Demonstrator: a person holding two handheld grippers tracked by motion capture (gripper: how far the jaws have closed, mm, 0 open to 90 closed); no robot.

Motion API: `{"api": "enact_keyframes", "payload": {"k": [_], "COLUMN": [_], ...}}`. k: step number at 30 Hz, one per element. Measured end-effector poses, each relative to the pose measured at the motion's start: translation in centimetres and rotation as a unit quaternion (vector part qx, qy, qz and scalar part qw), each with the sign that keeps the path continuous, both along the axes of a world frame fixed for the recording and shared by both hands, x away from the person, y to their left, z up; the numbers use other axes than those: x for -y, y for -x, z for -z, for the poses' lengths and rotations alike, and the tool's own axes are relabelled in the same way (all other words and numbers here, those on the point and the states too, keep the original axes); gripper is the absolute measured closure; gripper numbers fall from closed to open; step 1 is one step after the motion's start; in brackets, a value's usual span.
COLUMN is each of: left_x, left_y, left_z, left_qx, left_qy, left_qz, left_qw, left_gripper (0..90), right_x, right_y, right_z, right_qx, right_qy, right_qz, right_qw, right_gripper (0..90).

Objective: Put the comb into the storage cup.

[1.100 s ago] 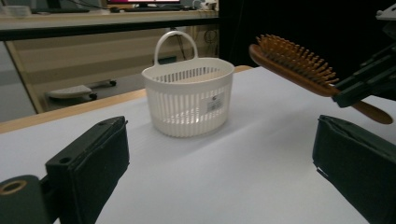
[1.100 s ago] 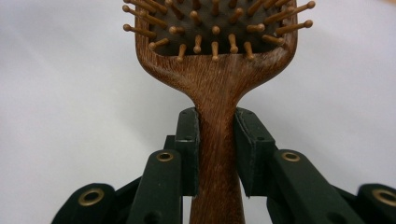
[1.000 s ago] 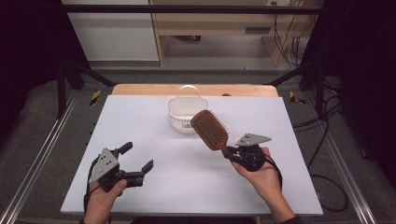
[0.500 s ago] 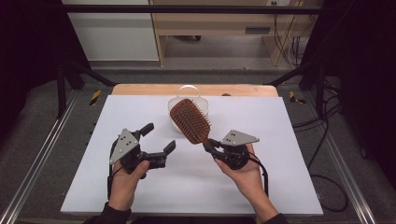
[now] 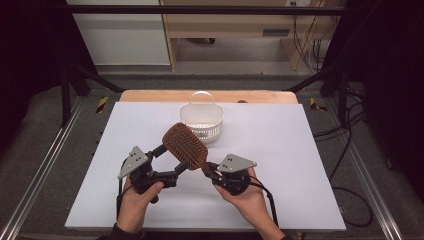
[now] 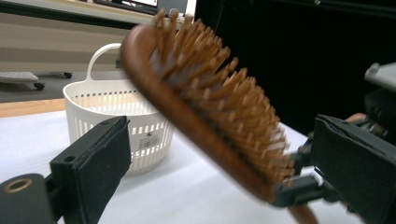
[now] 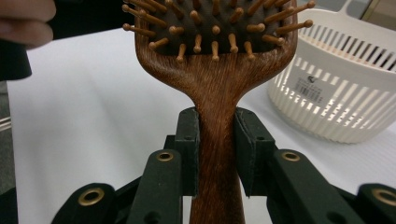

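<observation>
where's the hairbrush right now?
In the high view the hairbrush is held above the table's near centre, just in front of the white basket, its handle clamped in the right gripper, its head between the left gripper's open jaws.

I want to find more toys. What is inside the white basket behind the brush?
The white basket looks empty near its back wall. The wooden hairbrush, shut in the right claw, covers its front part, so that part stays hidden.

A white sheet (image 5: 300, 165) is laid over the table (image 5: 150, 95), whose wooden far edge is left exposed. A white slotted basket (image 5: 201, 119) is seated directly on the sheet near that edge.
</observation>
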State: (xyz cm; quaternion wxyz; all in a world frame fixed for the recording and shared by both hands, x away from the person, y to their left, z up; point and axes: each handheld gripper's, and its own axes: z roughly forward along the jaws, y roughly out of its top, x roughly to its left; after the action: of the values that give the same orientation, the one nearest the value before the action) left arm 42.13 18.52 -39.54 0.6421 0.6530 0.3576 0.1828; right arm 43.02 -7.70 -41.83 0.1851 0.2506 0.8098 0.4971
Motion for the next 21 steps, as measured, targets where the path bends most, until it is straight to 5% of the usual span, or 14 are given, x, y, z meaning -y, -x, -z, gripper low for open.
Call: {"api": "enact_keyframes", "payload": {"k": [16,21], "left_x": [-1.2,-1.4], "left_y": [-0.1,-0.1], "left_z": [0.1,0.3], "left_qx": [-0.046,-0.050], "left_qy": [0.069,0.072], "left_qz": [-0.008,-0.006], "left_qw": [0.9965,0.9961], "left_gripper": [14.7,19.4], "right_x": [-1.8,-1.9], "right_y": [1.4,1.5], "right_z": [0.7,0.8], "right_qx": [0.024,0.024], "right_qy": [0.021,0.021], "right_qz": [-0.017,-0.017], "right_qw": [0.9993,0.9993], "right_gripper": [72.7,72.7]}}
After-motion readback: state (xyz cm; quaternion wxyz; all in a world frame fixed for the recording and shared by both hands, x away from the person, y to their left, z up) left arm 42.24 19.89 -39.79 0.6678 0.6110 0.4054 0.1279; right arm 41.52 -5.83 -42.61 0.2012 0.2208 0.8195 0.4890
